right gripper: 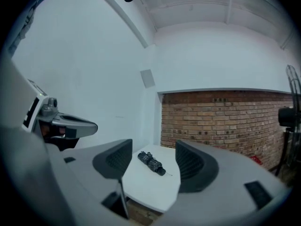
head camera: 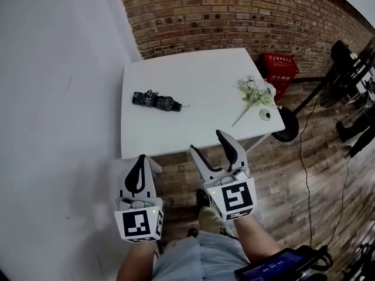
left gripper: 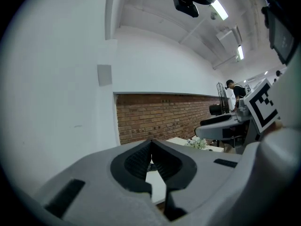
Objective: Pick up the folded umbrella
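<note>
I have both tongs held level on the near side of the white counter (head camera: 199, 81), and neither has reached it. The left tongs (head camera: 140, 160) are closed with nothing in them: in the left gripper view the two dark ribbed pads of the left tongs (left gripper: 151, 142) meet at the tips. The right tongs (head camera: 206, 141) stand wide open and empty. In the right gripper view I see the gap of the right tongs (right gripper: 154, 146) with only the counter beyond it.

The folded umbrella (head camera: 155, 100) lies flat on the counter's left half, well apart from both tongs. It is dark and checked, bunched at its left end, with a thin tip pointing right. Through the right gripper view the umbrella (right gripper: 151, 163) sits framed between the open jaws, but far ahead of them and untouched.

A bunch of pale flowers (head camera: 256, 95) lies near the counter's right edge, well apart from the umbrella, with a small round hole (head camera: 265, 115) in the top just beside it. Behind the counter I see a brick wall (head camera: 246, 16), a red crate (head camera: 279, 69) on the wooden floor (head camera: 328, 174) and a white wall (head camera: 58, 69) to the left. A black round stand base (head camera: 286, 130) sits by the counter's right corner.
</note>
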`<state>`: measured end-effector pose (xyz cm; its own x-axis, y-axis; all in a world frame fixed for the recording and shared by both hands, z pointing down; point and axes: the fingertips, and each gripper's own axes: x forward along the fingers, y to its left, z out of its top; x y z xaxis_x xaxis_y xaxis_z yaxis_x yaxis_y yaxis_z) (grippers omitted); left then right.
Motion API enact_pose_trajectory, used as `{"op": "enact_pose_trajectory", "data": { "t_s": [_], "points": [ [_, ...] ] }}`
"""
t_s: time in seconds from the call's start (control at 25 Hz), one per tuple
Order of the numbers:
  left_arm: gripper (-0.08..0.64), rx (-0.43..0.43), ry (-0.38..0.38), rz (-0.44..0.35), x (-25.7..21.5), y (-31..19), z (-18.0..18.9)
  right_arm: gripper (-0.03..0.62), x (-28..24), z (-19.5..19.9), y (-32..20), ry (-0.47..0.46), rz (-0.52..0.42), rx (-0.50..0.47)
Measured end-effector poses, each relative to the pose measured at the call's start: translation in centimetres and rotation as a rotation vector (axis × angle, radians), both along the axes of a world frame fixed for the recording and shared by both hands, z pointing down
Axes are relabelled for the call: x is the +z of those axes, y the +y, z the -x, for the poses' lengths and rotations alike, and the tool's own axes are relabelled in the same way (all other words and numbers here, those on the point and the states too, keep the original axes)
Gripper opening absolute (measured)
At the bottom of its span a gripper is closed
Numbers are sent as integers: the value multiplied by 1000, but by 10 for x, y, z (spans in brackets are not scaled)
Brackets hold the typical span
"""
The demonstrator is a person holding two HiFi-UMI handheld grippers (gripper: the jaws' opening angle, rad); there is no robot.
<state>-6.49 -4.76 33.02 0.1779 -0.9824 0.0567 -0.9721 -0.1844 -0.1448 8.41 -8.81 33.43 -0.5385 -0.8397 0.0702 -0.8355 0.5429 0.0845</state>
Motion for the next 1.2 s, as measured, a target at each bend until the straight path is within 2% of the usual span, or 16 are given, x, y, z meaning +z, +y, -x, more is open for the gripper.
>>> {"op": "enact_pose_trajectory", "data": {
  "t_s": [0.2,0.48,0.76,1.2],
  "points": [
    [6,-39,-13,26,5,-42,-1,290,4,9,-47,-23,39,-58],
    [6,-86,-44,20,-8,-92,-2,290,-2,13,-104,-41,44,-109],
    [6,-122,-50,-26,-26,-120,-1,290,-17,20,-140,-53,-6,-150],
    [6,-194,-29,-110,-54,-142,35,291,-43,63,-170,-12,-84,-240]
  ]
}}
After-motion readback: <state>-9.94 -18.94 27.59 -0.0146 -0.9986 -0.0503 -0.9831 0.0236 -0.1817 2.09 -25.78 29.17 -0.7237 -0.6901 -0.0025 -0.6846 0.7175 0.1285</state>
